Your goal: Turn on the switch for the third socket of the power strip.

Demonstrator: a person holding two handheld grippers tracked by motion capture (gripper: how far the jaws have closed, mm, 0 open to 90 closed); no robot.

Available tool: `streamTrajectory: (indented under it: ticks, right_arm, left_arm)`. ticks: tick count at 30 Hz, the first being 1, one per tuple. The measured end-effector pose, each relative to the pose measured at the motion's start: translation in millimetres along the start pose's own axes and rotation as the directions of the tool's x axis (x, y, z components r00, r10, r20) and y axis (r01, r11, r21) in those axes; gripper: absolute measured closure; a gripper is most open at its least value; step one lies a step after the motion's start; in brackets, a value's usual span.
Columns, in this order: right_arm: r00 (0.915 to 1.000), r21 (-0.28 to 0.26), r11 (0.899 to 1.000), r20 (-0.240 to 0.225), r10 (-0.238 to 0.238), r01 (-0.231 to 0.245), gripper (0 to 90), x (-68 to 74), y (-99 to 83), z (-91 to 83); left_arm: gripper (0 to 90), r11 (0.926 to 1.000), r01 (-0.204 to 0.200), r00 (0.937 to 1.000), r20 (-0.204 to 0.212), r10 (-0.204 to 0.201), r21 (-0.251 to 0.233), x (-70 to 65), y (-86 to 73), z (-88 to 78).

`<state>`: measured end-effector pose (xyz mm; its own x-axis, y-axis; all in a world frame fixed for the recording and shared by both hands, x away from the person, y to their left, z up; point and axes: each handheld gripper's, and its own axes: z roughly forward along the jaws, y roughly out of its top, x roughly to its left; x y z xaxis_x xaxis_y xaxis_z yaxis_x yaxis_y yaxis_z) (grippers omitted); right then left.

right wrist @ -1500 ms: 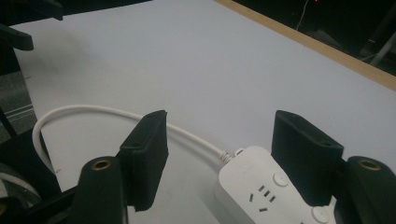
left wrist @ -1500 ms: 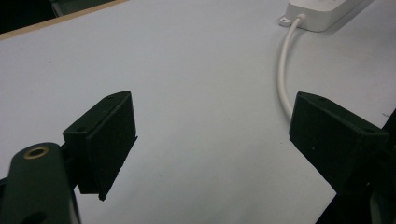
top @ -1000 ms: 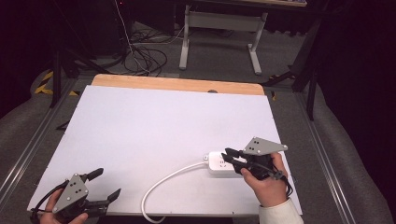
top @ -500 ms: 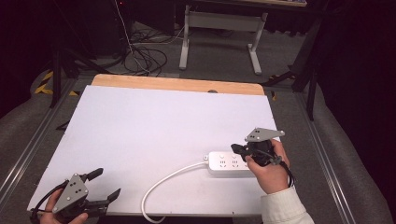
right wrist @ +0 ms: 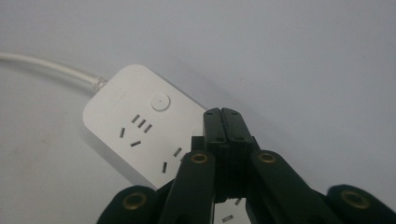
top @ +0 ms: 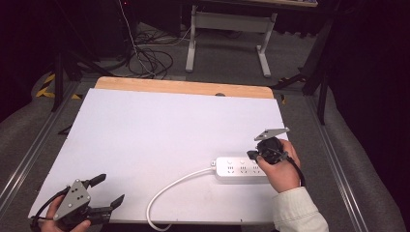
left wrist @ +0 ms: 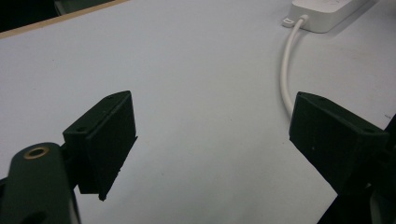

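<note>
So we've got a white power strip (top: 240, 168) lying flat on the white table (top: 159, 130), toward the near right corner, with its white cord (top: 174, 186) curling off its left end and looping down to the table's near edge. Everything else we'll place off that strip.

Our right gripper (top: 253, 155) sits right over the strip's right end, hand (top: 282, 169) wrapped around it just to the strip's right. In the right gripper view the two black jaws are pressed flat together with nothing between them, and their tips (right wrist: 222, 122) hover above the strip's top face (right wrist: 140, 128), just past the round button and the first set of socket slots. We can't tell if they actually touch the plastic.

Our left gripper (top: 107, 190) is well apart from the strip, far off to its left by the near left corner. Its jaws are spread wide over bare table, holding nothing, with the cord (left wrist: 286, 70) and strip end (left wrist: 322, 11) showing beyond them.
</note>
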<state>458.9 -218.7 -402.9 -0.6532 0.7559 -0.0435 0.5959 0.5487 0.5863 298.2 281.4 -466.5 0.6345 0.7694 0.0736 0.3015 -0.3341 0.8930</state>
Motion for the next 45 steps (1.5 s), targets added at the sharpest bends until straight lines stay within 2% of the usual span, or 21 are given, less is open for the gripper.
streamTrajectory:
  ticks: [9,18,27,45]
  right_arm:
    - [0.9993,0.069,0.997,0.020,0.033,-0.034,90.0,-10.9,-5.0,10.3]
    - [0.9982,0.116,0.992,0.026,0.054,-0.057,90.0,-15.3,-9.3,16.2]
    - [0.9974,0.138,0.988,0.034,0.064,-0.068,90.0,-19.3,-11.4,22.1]
    - [0.9968,0.133,0.988,0.032,0.073,-0.076,90.0,-20.8,-14.7,26.5]
  left_arm:
    - [15.2,1.0000,0.003,1.0000,-0.003,-0.003,-0.001,-0.2,-0.2,0.1]
    - [15.2,1.0000,0.002,1.0000,-0.008,-0.002,0.003,-0.2,-0.2,0.3]
    - [15.2,1.0000,0.002,0.9999,-0.010,-0.002,0.005,-0.1,-0.4,0.6]
    - [15.2,0.9999,-0.004,0.9999,-0.012,0.004,0.010,-0.6,-0.4,0.7]
